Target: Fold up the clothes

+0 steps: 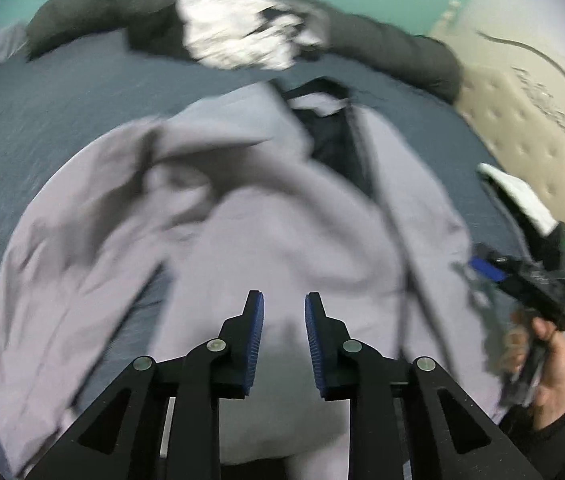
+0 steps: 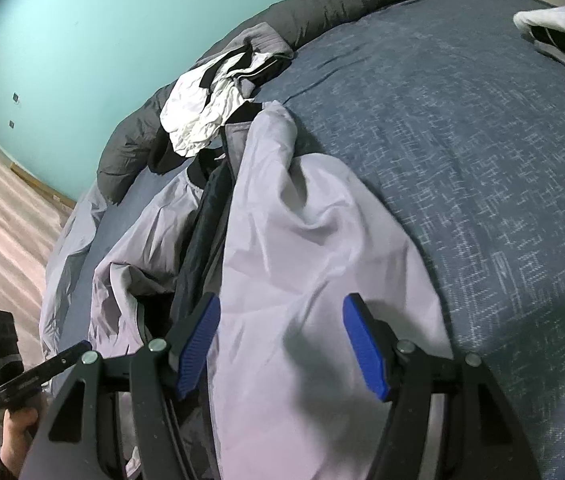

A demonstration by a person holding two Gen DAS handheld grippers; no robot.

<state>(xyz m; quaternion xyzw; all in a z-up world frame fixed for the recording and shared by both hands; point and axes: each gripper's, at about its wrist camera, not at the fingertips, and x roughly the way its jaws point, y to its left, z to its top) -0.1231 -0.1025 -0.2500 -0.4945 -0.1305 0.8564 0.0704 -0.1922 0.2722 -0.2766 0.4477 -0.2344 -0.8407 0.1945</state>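
Hovering over the rumpled, unzipped lilac jacket (image 1: 266, 232) mid-frame on the bed (image 2: 462, 140), left tongs (image 1: 283, 312) and right tongs (image 2: 282, 320) gape apart, empty; flattening it looks needed.

Left view blurred; jacket (image 1: 282, 240) hem cut off below.

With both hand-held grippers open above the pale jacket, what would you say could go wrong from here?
1. The jacket lies crumpled with its front open and dark lining exposed, so folding now would probably trap wrinkles.
2. The right hand-held gripper may pinch just one thin layer, letting the fabric slide.
3. The white garment touches the collar area and could get dragged along.

The left hand-held gripper hovers open too.
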